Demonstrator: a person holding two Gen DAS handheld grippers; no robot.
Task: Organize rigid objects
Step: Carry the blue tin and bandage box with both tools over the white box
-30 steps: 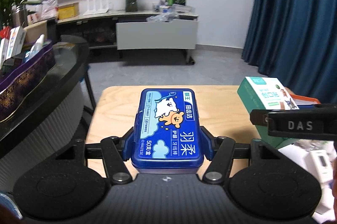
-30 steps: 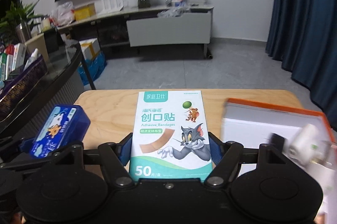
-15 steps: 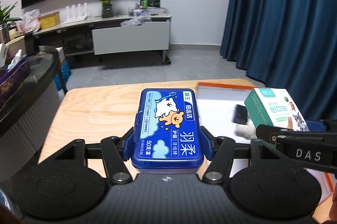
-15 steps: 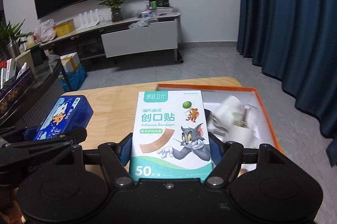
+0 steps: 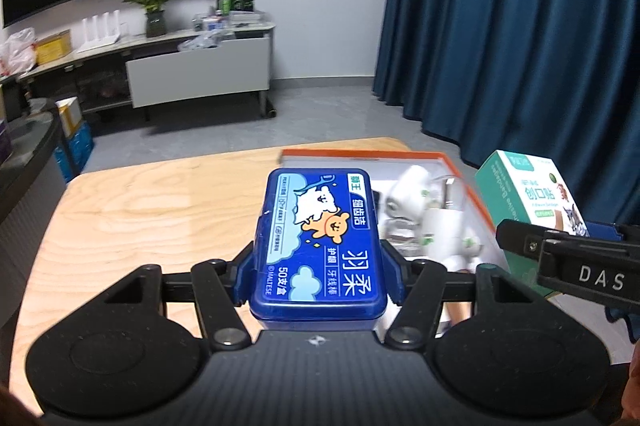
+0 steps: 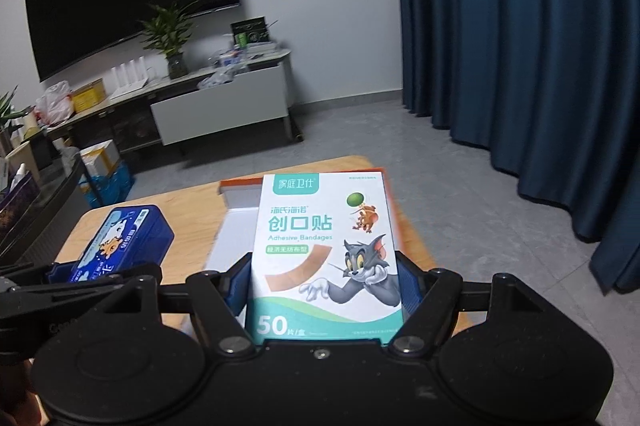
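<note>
"Adhesive Bandages" box (image 6: 324, 254), "50"

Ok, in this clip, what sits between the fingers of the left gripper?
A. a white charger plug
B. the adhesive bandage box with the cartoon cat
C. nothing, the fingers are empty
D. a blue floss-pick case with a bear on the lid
D: in the left wrist view the blue floss-pick case is clamped between the left gripper fingers, while the bandage box sits in the right gripper.
</note>
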